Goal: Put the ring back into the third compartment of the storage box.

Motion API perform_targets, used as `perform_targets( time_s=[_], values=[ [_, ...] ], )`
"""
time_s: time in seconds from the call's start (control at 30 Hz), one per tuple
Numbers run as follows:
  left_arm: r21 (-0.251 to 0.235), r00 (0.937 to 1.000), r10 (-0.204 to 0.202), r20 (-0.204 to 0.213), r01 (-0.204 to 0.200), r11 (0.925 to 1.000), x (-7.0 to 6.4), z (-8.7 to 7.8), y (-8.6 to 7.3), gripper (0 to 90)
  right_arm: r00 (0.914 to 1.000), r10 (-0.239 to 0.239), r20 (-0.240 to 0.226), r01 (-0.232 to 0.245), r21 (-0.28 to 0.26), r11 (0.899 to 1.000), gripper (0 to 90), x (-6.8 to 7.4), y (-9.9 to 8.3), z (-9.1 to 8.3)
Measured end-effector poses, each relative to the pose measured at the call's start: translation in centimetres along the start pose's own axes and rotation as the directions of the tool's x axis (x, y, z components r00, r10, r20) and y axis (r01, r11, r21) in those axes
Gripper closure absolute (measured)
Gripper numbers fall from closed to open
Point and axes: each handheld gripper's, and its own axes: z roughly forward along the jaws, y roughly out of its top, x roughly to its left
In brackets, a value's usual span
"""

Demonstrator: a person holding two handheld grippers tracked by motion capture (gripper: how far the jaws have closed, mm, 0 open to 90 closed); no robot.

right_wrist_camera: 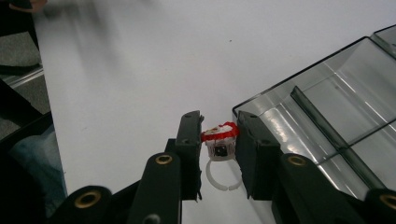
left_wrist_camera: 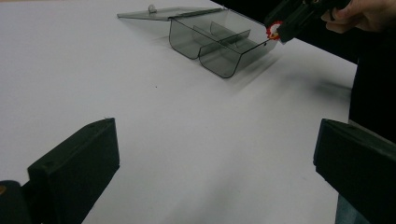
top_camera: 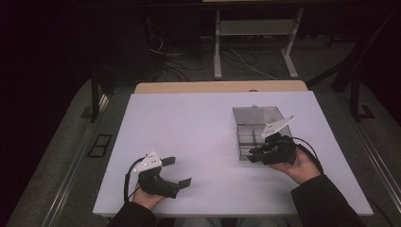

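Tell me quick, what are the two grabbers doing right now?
Left gripper: open, holding nothing, low over the white table.
Right gripper: shut on a red and white toy ring, beside the clear box.

Between wide-parted black jaws, a smoky transparent plastic compartment box (left_wrist_camera: pixel 219 44) is seen at twelve o'clock on the white table (left_wrist_camera: pixel 187 130).

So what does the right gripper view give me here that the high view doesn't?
Right gripper view: the toy ring, with red-and-white top and white band, clamped between the right gripper jaws beside the box corner.

High view: the left gripper, open, resting on the table; the floor cables beyond; the box's opened lid.

Both: the clear divided box and white tabletop.
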Motion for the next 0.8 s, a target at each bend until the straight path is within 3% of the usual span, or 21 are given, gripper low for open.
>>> perform_targets(
  time_s=[0.8],
  values=[
    [-0.001,1.0,0.0,-0.001,0.0,1.0,0.0,0.0,0.0,0.0,0.9962,0.062,0.061,-0.06,-0.04,0.997,69.9,-2.7,-0.9,-2.9]
  ],
)
